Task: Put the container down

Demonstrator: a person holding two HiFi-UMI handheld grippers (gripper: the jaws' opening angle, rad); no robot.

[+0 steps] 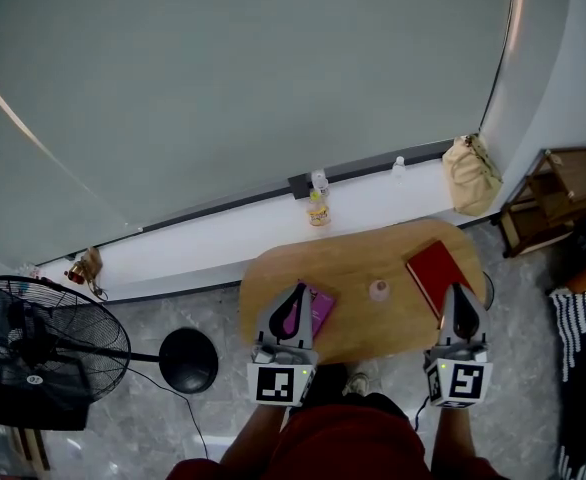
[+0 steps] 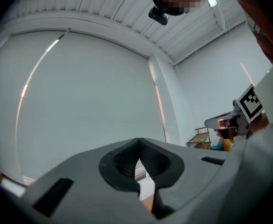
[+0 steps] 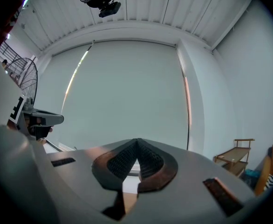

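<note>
While the left gripper [image 1: 297, 294] and right gripper [image 1: 458, 294] have jaws clenched empty, the container [image 1: 378, 290] stands between them, touching neither.

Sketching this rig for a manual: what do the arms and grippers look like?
Both the left gripper and right gripper are pale grey, tapering to a point, with dark ribbed pads. Each carries a white cube with black square markers and a green light. The clothing is dark red.

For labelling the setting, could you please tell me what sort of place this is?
Probably an indoor lounge or office corner: a small wooden table by a blind-covered window, a standing fan on tiled floor.
</note>
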